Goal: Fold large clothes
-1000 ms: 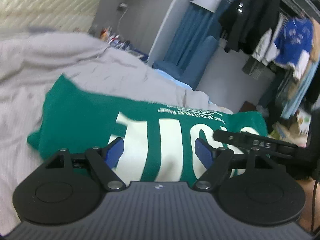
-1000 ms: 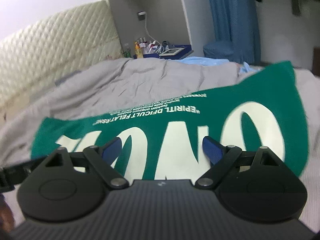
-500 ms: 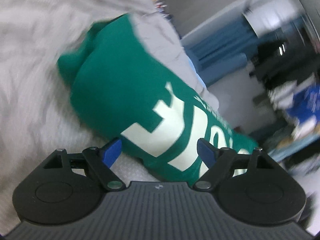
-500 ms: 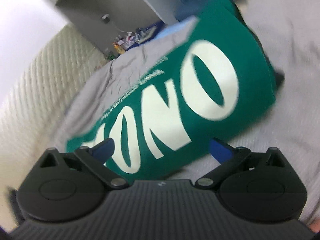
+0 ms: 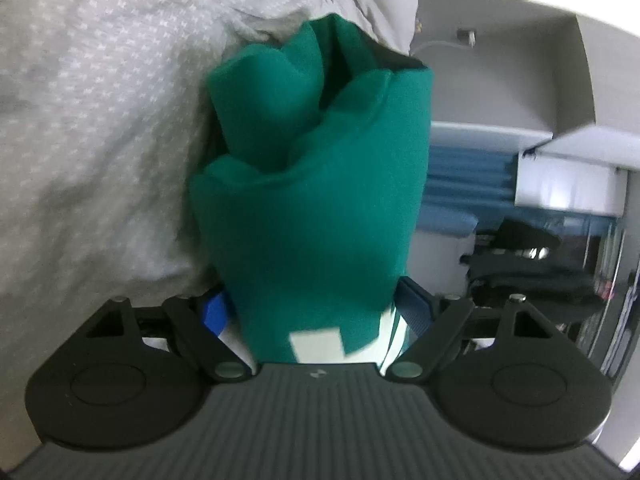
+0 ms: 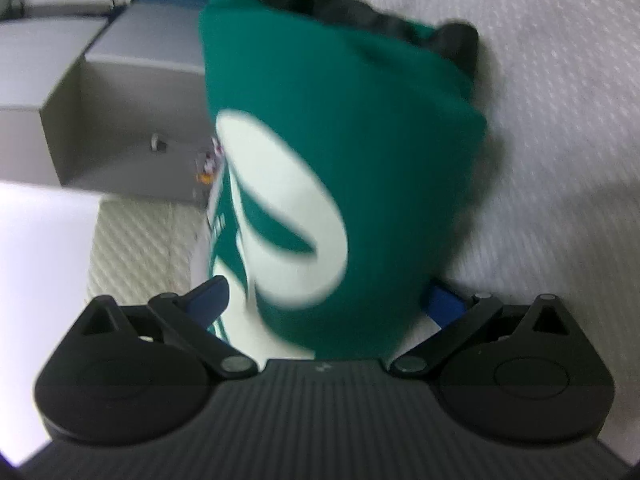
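A folded green sweatshirt with big white letters [image 5: 320,200] lies on the grey bedspread [image 5: 100,120]. Both views are rolled on their side. My left gripper [image 5: 316,308] stands open around one end of the folded stack; the cloth fills most of the gap between its blue pads [image 5: 216,312]. At the other end of the sweatshirt [image 6: 380,160], my right gripper [image 6: 324,300] is open at its widest, one pad above and one below the stack. A dark layer [image 6: 456,40] shows at the far edge.
The grey bedspread [image 6: 560,120] spreads around the garment. A quilted cream headboard [image 6: 140,248] and a nightstand with small items [image 6: 208,164] lie beyond. A blue curtain [image 5: 468,168] and dark hanging clothes [image 5: 520,260] stand at the room's side.
Both grippers have rolled about a quarter turn and come down to the sweatshirt's ends. The garment was ahead of them; now its folded edges sit between the jaws. The right jaws have widened.
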`<state>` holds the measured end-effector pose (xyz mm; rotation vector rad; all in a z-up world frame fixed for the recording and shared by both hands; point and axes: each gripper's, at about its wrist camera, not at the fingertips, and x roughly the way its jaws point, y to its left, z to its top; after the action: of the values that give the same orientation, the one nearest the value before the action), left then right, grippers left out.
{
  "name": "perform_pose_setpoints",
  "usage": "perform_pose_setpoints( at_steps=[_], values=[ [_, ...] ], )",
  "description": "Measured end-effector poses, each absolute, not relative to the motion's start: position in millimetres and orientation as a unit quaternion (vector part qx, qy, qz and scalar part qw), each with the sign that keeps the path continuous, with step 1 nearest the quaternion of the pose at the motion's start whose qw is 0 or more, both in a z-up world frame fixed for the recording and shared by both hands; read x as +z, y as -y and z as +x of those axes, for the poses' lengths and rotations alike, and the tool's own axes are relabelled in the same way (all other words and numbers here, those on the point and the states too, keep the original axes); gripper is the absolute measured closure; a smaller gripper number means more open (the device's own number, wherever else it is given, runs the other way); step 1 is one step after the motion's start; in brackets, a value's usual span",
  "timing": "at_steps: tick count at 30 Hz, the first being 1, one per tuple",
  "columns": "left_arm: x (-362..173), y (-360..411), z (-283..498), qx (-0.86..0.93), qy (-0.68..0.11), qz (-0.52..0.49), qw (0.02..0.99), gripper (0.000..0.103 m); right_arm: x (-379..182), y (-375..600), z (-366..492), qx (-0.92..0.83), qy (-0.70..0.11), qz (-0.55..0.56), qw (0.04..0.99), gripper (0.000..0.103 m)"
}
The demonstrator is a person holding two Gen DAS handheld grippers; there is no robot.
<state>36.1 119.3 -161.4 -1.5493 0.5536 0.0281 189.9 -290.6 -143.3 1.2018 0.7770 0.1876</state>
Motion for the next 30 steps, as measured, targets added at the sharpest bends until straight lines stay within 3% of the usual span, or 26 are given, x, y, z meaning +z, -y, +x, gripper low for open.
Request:
perform_pose_setpoints(
  at_steps=[6,12,19,30],
  values=[
    [-162,-130,53,0.024,-0.232,-0.668,0.706,0.018,-155,283,210,0.06,-0.343,0.558,0.753,0.0],
    [-154,-134,64,0.032,-0.219,-0.626,0.747,0.035,-152,272,223,0.059,-0.325,0.516,0.79,0.0],
    [-137,-128,68,0.03,-0.208,-0.59,0.78,0.048,-126,271,212,0.084,-0.296,0.475,0.824,0.039],
    [-110,-127,33,-0.024,-0.18,-0.596,0.782,0.048,-71,286,163,0.131,-0.242,0.444,0.853,0.044]
  ],
)
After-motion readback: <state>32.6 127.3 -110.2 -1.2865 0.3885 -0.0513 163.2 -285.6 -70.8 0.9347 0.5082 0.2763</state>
